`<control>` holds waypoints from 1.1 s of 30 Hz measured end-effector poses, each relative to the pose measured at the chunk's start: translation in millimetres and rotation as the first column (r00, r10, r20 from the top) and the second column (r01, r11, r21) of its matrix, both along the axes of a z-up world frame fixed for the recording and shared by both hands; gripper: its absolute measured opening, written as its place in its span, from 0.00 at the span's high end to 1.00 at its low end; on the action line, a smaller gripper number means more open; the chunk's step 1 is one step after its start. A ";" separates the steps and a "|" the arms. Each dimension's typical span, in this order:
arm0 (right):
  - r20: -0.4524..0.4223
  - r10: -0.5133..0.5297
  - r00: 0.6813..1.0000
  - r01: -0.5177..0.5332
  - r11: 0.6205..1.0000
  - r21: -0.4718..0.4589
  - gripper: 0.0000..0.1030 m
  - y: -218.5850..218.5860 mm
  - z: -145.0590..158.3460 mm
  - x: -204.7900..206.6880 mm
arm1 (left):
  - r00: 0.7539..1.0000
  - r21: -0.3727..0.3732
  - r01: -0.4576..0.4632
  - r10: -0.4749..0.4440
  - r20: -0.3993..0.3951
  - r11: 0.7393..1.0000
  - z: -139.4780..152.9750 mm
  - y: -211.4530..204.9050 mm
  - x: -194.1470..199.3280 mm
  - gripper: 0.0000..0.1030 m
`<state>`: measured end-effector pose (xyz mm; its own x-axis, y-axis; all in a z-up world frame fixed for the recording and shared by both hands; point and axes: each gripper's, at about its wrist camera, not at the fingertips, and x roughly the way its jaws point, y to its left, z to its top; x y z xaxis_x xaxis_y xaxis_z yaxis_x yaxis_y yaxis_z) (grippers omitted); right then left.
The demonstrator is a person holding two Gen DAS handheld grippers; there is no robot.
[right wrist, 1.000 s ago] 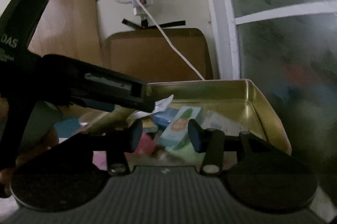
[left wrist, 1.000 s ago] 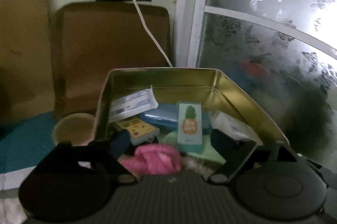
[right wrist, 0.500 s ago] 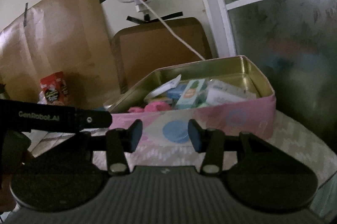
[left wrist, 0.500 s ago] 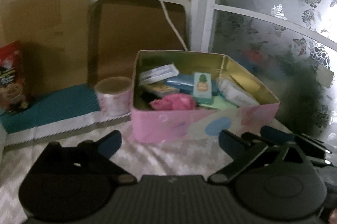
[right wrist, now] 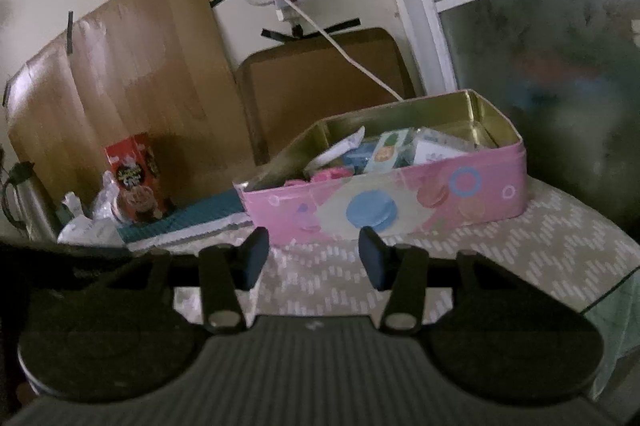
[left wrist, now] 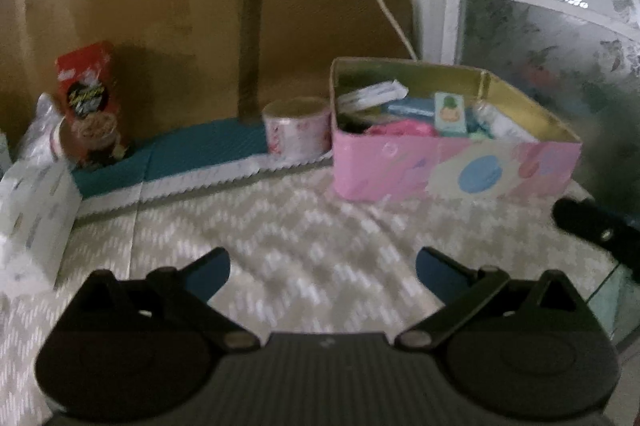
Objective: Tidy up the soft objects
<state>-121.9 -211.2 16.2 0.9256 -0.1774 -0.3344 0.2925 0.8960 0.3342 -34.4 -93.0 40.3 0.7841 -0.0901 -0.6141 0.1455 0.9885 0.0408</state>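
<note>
A pink tin box with a gold inside stands on the patterned cloth at the back right; it also shows in the right wrist view. It holds a pink fluffy item, a pineapple-print pack, white packets and blue items. My left gripper is open and empty, low over the cloth, well in front of the box. My right gripper is open and empty, just in front of the box's front wall. Its tip shows at the right edge of the left wrist view.
A round patterned tub stands left of the box on a teal mat. A red snack box and white bags stand at the far left. A white carton is at the left edge. A cable hangs behind the box.
Both grippers have pulled back and away from the box; the left was over the box's contents a second ago. Both stayed open and empty. The box's contents look the same.
</note>
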 end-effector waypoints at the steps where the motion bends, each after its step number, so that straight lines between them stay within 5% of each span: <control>1: 0.008 -0.002 1.000 0.002 1.000 0.006 0.48 1.2 1.1 -2.1 | 1.000 -0.002 -0.005 0.005 -0.008 1.000 -1.9 0.6 -1.1 0.00; 16: 0.059 -0.001 0.998 -0.004 0.997 0.076 0.40 16.0 2.0 -21.6 | 0.999 0.085 -0.042 0.039 0.038 0.996 -5.1 -9.2 -27.2 0.00; 33: 0.104 -0.039 0.994 0.026 0.993 0.118 0.35 25.6 0.0 -55.5 | 0.999 0.069 -0.033 0.033 -0.004 0.997 -3.3 -25.9 -58.6 0.00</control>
<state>-177.4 -185.6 16.2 0.9513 -0.1733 -0.2550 0.2780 0.8396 0.4666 -92.9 -118.9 37.0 0.7830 -0.0219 -0.6216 0.1136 0.9876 0.1082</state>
